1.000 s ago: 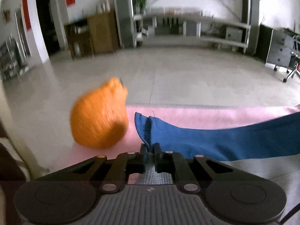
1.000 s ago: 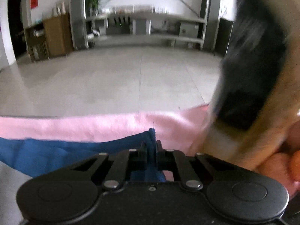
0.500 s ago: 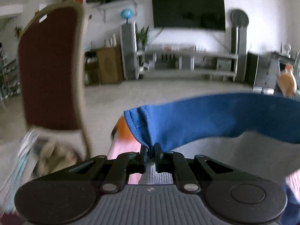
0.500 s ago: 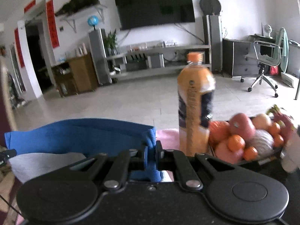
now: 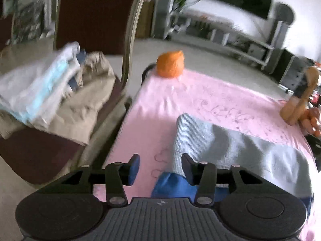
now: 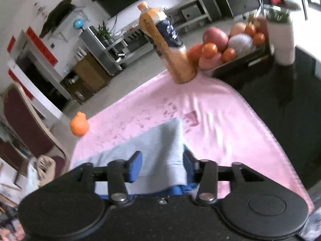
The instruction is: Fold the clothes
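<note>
Both of your grippers hang over the near end of the pink cloth, and each has just been opening its jaws. Your left gripper now has its jaws apart with only pink cloth in the gap; the left edge of the garment lies against the inner side of its right finger, and you cannot tell whether the two touch. Your right gripper is also spread, with the grey garment's right end lying loose between the fingers, the pads clear of it.

The garment is grey on top with a blue layer showing under its near edge. It lies flat across the near part of the cloth, well apart from everything else on it.

At the far left corner sits an orange knitted thing. At the far right stands an orange drink bottle, just beside a tray of fruit. To the left of the table, a chair holds a heap of other clothes.
</note>
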`<state>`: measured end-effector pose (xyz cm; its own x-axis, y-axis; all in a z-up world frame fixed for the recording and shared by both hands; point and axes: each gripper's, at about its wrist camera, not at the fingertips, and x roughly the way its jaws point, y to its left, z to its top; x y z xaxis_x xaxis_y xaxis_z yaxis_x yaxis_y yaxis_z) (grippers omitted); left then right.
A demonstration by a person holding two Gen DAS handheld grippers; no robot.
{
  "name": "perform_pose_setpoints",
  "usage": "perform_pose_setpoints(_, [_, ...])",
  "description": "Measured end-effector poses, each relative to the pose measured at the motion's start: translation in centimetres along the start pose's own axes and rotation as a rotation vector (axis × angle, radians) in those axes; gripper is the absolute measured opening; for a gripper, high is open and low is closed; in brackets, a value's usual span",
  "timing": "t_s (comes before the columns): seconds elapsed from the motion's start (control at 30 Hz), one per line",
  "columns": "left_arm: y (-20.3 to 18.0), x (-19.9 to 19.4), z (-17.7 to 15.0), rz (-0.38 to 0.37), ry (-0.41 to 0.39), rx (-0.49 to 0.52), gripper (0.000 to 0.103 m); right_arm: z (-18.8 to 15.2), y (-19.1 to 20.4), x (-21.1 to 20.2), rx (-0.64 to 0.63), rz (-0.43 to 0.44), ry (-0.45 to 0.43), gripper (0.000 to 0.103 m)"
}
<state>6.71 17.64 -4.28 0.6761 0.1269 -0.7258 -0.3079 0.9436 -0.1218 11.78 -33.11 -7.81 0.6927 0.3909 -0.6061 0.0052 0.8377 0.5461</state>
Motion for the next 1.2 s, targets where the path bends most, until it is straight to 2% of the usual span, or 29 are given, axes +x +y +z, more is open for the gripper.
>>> perform_pose_setpoints(0.13, [-0.9, 4.2, -0.6, 0.021, 0.099, -0.033, 0.05, -1.7, -1.4, 2.6, 0.061, 0.028, 0.018, 0.05])
perform_pose_setpoints(0.27, [-0.9, 6.2, -1.9, 0.042, 0.104, -0.023, 0.053, -3.2, -3.5, 3.6, 0.184, 0.027, 0.072, 0.048])
perform_pose_setpoints(0.4, [-1.1, 7.0, -1.7, 0.018, 0.098, 0.003, 0.064, -3.4, -3.8, 4.5, 0.187, 0.001, 0.115, 0.048])
perform_pose_setpoints(0.53, [-1.5, 7.9, -1.5, 0.033, 0.109, 0.074, 0.065, -3.9, -3.5, 6.0, 0.198, 0.006, 0.166, 0.048])
perform_pose_setpoints(0.67, [-1.3, 9.6, -1.5, -0.007, 0.169, 0.077, 0.065, -3.6, -2.2, 8.0, 0.14, -0.061, 0.194, 0.052])
perform_pose_setpoints(0.73, [-1.3, 9.9, -1.7, -0.021, 0.17, 0.088, 0.065, -3.8, -1.6, 9.0, 0.105, -0.105, 0.212, 0.051])
perform_pose_setpoints(0.83, [-1.7, 9.8, -1.9, -0.043, 0.157, 0.124, 0.044, -4.2, -0.6, 9.5, 0.04, -0.165, 0.222, 0.046])
perform_pose_setpoints(0.9, [-2.7, 9.1, -2.1, -0.042, 0.123, 0.166, 0.023, -4.4, 0.0, 9.3, -0.006, -0.212, 0.211, 0.028])
perform_pose_setpoints(0.97, [-3.8, 8.1, -2.3, -0.015, 0.072, 0.211, 0.019, -4.4, 0.4, 8.3, -0.01, -0.173, 0.177, 0.019])
perform_pose_setpoints(1.07, [-4.3, 5.9, -1.9, -0.01, 0.013, 0.178, 0.016, -4.1, 0.6, 6.5, 0.01, -0.094, 0.114, 0.017])
perform_pose_setpoints(1.13, [-3.5, 4.2, -1.3, -0.076, 0.019, 0.094, 0.015, -3.7, 0.3, 4.7, 0.058, -0.022, 0.059, 0.016])
perform_pose_setpoints(1.2, [-2.6, 2.8, -1.0, -0.16, 0.036, 0.014, 0.015, -3.3, -1.1, 3.5, 0.159, 0.052, 0.034, 0.015])
